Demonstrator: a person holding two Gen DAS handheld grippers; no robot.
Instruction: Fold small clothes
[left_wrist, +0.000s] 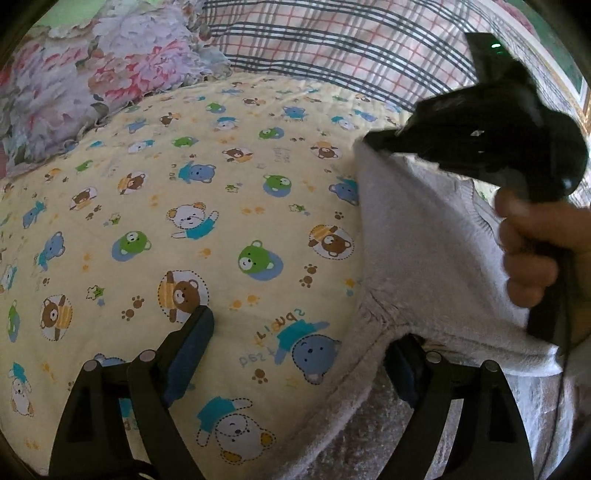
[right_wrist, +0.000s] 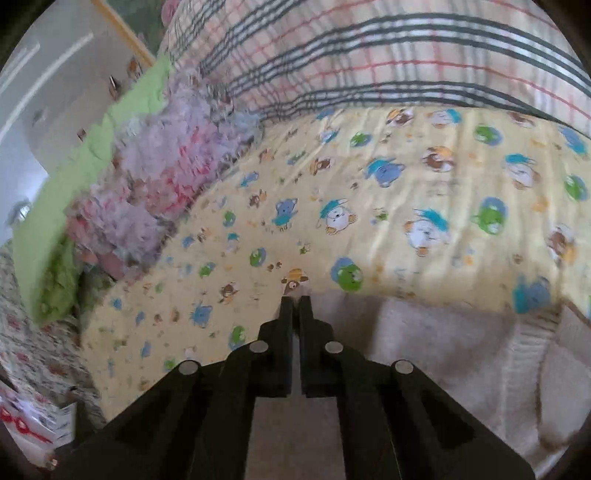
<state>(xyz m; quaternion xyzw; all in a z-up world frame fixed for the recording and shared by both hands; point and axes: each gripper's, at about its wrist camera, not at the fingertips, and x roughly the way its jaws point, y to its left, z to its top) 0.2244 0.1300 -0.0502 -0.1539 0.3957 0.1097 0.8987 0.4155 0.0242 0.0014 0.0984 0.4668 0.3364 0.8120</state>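
Right gripper (left_wrist: 369, 142): shut on white knitted garment's (left_wrist: 424, 240) edge; thin pinch could slip.
Left gripper (left_wrist: 295, 354): wide open, empty, over bear-print bed sheet (left_wrist: 221, 206).

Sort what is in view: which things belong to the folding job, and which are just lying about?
Belongs to the job:
- white knitted garment
- right gripper, shut on its edge
- left gripper, open

Lying about:
- yellow bear-print sheet
- floral frilled pillow
- plaid checked cushion
- green blanket
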